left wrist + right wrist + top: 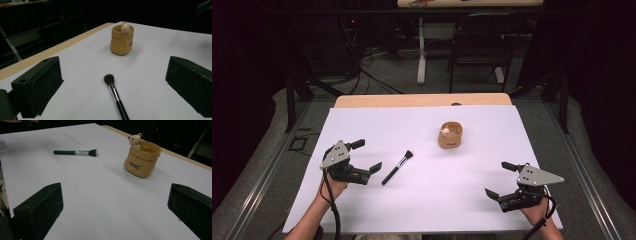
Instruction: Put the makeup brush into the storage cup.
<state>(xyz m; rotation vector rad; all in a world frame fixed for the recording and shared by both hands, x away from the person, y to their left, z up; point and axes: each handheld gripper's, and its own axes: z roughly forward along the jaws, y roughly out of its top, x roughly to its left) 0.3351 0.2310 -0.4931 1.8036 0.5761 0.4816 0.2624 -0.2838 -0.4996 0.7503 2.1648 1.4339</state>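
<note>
A black-handled makeup brush (397, 168) (115, 96) (75, 152) lies flat on the white sheet, bristles toward the far side. A tan bag-shaped cup (450, 135) (121, 40) (142, 161) with a small bear figure on its rim stands upright at mid-table. My left gripper (367, 156) (112, 87) is open at the left, just left of the brush, which lies between its jaws in the left gripper view. My right gripper (501, 179) (115, 212) is open at the front right, empty, well short of the cup.
The white sheet (422, 210) covers a wooden table whose edge (422, 100) shows at the back. Beyond it on the floor stand a black chair (482, 45), a table leg (421, 50) and loose cables.
</note>
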